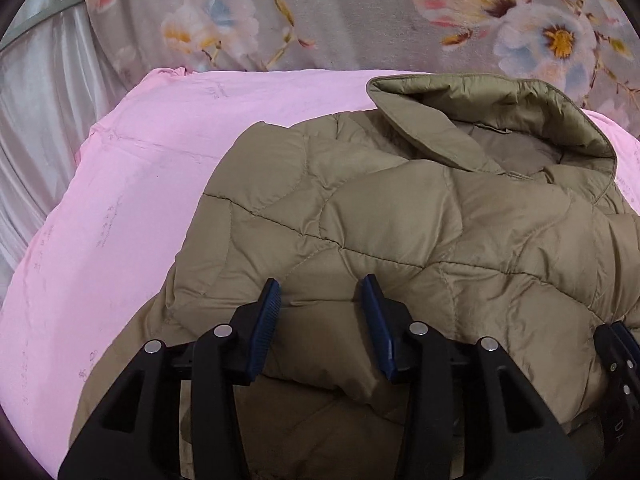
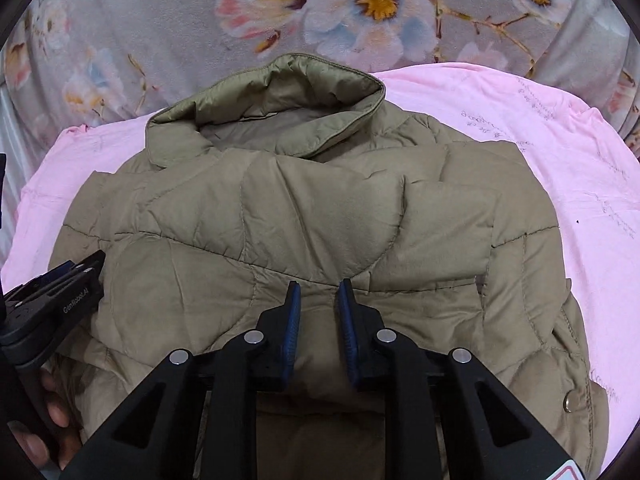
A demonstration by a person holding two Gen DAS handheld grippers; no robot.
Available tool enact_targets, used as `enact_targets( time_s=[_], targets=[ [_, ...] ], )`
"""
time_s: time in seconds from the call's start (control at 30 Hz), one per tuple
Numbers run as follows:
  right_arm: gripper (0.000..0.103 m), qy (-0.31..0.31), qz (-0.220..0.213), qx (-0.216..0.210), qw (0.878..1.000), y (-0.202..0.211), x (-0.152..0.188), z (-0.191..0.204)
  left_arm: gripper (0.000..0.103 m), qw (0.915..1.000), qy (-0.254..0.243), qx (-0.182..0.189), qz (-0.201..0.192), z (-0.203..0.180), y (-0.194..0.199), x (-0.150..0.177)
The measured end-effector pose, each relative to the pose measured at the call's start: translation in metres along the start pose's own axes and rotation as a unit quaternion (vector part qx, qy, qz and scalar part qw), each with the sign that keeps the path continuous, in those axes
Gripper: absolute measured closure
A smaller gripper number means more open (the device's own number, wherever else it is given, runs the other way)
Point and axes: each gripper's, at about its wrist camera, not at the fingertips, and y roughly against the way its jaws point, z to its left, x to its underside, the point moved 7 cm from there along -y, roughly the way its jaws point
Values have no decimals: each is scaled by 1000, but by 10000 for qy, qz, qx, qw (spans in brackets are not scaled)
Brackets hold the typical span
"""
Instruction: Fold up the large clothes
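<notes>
An olive quilted jacket (image 1: 400,216) lies on a pink sheet (image 1: 132,200), its stand-up collar (image 1: 500,120) at the far end. My left gripper (image 1: 322,292) hovers over the jacket's near left part, jaws open, with the padded cloth under them and not pinched. In the right wrist view the same jacket (image 2: 312,208) fills the middle, with both sides folded inward. My right gripper (image 2: 320,294) stands over its near middle with a narrow gap between the blue pads (image 2: 294,308) and no cloth pressed. The left gripper's body (image 2: 60,292) shows at the left edge.
A grey floral blanket (image 2: 200,32) lies beyond the pink sheet (image 2: 560,168). White satin cloth (image 1: 44,120) hangs at the far left. A person's hand (image 2: 44,412) holds the left tool. A metal snap (image 2: 569,401) sits on the jacket's right edge.
</notes>
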Motion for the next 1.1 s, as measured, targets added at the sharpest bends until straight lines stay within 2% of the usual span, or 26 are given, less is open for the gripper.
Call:
enact_targets(
  time_s=[0.27,0.57,0.63,0.73,0.8,0.83,0.87,0.97,1.07,1.1],
  targets=[
    [85,49,-10,59,10000,-3,4,-3,61,9999,-93,-96,-91,0,-2,3],
    [84,-93,14,-89,9999,-4,3,-4,61,9995,-189,-224,-92,-2,-4,3],
    [81,-193,13,-273,9994,-3,1,-6,59,9999,-93,-67,-64,0,-3,2],
    [73,-452,51,-739,9962,4,-5,-12,54,9982,204,543,166,9,4,-9],
    [69,-657,-27,-1010,9927,13,-19,-18,52,9959,438,782,131,16,14,-26],
    [65,-801,-79,-1125,9904,16,-29,-23,41,9949,547,851,62,19,19,-40],
    [62,-1010,-106,-1285,9865,16,-40,-27,35,9941,611,890,34,20,20,-51],
    [60,-1606,-37,-1662,9729,-1,-68,-42,35,9912,788,1056,130,13,8,-84],
    [59,-1849,2,-1649,9688,-24,-86,-50,36,9898,893,1048,357,0,-17,-102],
    [59,-2020,81,-1791,9628,-35,-90,-51,36,9894,907,1057,404,-5,-24,-106]
  ],
)
